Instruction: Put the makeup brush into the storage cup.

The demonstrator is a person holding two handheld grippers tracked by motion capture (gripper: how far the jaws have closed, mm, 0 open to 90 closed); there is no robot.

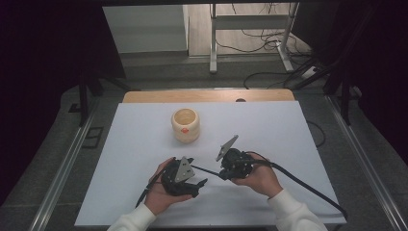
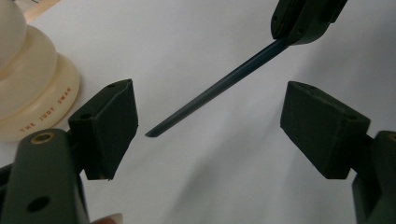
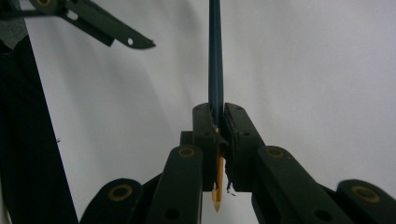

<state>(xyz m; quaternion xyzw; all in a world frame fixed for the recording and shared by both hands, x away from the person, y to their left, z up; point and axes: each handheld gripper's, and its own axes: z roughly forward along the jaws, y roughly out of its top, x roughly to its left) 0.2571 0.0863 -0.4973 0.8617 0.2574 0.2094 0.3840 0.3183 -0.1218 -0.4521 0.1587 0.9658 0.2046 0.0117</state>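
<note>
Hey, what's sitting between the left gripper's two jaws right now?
Only the blunt end of the dark pencil held by the right gripper, over bare white table; the left gripper view shows it untouched.

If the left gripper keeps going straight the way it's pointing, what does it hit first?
Probably the blunt end of the pencil held by the right gripper; it lies between the left gripper's open jaws, just ahead. Depth is hard to judge.
</note>
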